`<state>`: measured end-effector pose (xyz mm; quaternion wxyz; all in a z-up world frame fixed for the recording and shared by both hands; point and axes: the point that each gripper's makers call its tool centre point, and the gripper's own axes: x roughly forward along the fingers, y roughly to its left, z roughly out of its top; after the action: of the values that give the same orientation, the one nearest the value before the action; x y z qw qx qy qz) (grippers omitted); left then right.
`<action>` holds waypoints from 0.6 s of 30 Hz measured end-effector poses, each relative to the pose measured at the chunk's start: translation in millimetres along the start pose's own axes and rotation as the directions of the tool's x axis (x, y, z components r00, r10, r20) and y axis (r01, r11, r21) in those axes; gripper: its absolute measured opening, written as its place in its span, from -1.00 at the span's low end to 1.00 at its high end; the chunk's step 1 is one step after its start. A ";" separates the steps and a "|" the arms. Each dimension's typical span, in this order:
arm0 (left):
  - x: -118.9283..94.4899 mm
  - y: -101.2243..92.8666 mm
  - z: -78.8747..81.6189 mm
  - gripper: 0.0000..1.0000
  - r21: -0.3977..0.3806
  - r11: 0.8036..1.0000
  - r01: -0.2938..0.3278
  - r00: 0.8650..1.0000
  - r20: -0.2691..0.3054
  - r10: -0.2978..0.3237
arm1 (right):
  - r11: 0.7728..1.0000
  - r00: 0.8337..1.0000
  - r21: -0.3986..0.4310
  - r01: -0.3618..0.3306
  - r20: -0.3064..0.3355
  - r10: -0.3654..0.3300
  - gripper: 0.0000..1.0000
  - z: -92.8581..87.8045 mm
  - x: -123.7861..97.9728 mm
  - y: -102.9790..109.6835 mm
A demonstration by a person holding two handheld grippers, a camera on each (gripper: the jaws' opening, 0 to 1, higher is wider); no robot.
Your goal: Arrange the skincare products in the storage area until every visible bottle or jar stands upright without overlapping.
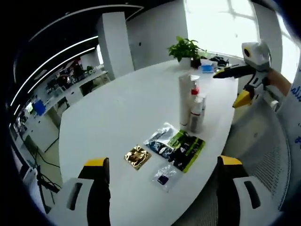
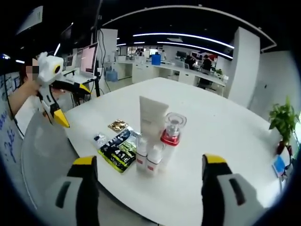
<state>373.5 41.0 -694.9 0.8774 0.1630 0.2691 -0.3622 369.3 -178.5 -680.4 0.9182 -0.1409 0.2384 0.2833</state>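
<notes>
A tall white tube [image 1: 187,96] [image 2: 153,115], a clear-capped bottle with a red collar [image 1: 194,94] [image 2: 171,132] and two small white bottles [image 1: 196,117] [image 2: 146,157] stand upright in a tight cluster on the white table [image 1: 122,108] [image 2: 211,122]. Beside them lie a black-green sachet [image 1: 188,149] [image 2: 120,148], a gold sachet [image 1: 137,157] [image 2: 117,125] and a small clear sachet [image 1: 164,178] [image 2: 99,139]. My left gripper [image 1: 163,162] [image 2: 73,103] hovers open, short of the sachets. My right gripper [image 2: 149,162] [image 1: 233,86] is open too, off the table edge near the bottles.
A potted plant [image 1: 186,48] [image 2: 283,120] and a blue item [image 1: 206,68] [image 2: 279,165] sit at the table's far end. A silver-blue sachet [image 1: 161,139] lies by the bottles. Office desks and a white pillar [image 1: 115,42] stand beyond. A person's hand [image 1: 282,82] holds the right gripper.
</notes>
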 end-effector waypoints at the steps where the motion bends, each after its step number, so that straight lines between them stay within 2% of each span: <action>1: -1.0 0.1 -0.6 0.86 -0.004 1.000 -0.003 1.000 0.000 0.003 | 1.000 1.000 0.000 0.000 0.000 0.000 0.88 0.1 0.0 -0.1; 6: -6.4 7.2 -1.0 0.94 -0.055 0.997 -0.052 0.998 0.025 0.053 | 1.000 1.000 -0.011 0.014 -0.001 -0.014 0.99 2.0 1.0 -2.1; 18: -15.6 11.4 0.5 0.94 -0.114 0.991 -0.072 0.995 0.058 0.079 | 1.000 1.000 -0.005 0.009 0.004 -0.009 0.99 4.1 4.6 -4.2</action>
<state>372.7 57.1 -684.3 0.9062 0.1122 0.2551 -0.3181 376.6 -178.2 -678.7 0.9196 -0.1435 0.2353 0.2801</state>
